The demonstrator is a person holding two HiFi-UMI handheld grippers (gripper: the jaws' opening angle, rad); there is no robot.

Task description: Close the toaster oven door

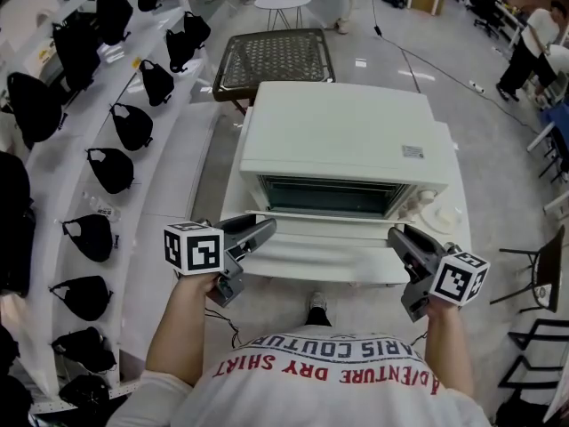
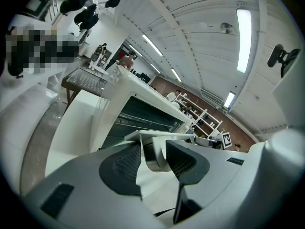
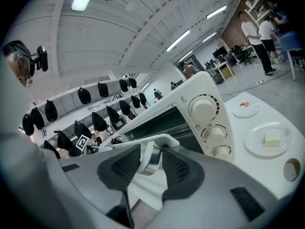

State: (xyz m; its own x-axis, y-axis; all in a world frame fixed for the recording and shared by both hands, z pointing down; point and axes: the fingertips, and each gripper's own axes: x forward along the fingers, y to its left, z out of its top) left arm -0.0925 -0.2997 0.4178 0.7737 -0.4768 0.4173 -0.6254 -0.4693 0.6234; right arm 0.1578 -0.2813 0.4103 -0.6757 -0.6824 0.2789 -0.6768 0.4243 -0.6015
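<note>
A white toaster oven (image 1: 338, 140) stands on a white table (image 1: 233, 163). Its door (image 1: 320, 247) hangs open, folded down flat toward me. My left gripper (image 1: 267, 228) is at the door's front left corner. In the left gripper view the metal handle post (image 2: 153, 157) sits between its pads (image 2: 125, 163) with a thin gap, so this gripper (image 2: 152, 160) is open. My right gripper (image 1: 397, 236) is at the front right corner. In the right gripper view this gripper (image 3: 151, 163) is shut on the handle post (image 3: 152, 157). The oven's knobs (image 3: 205, 109) show beside it.
White shelves with several black caps (image 1: 111, 167) run along the left. A mesh-topped table (image 1: 274, 60) stands behind the oven. A small plate (image 1: 442, 216) with a pale cube lies right of the oven. Black chairs (image 1: 542, 283) and people (image 1: 533, 43) are at the right.
</note>
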